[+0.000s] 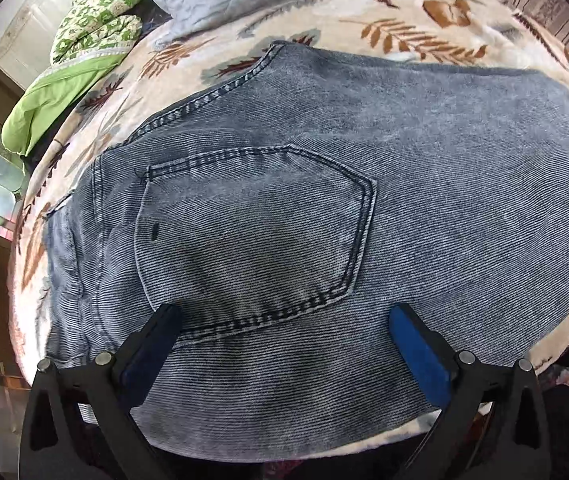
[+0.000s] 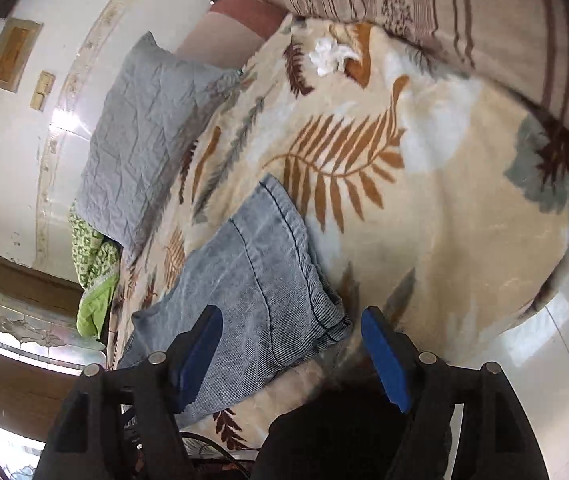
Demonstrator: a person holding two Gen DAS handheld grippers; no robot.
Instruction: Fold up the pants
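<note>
Left tongs [image 1: 284, 320]: spread wide, empty, above the pocket [image 1: 252, 232]. Right tongs [image 2: 290, 332]: wide, empty, over the pants' folded corner. Pants [image 1: 324, 200]: grey-blue denim, folded into a compact stack on the leaf-print blanket [image 2: 424, 200]; folding appears nearly finished. Grey pillow [image 2: 144, 140]: beyond the pants.
</note>
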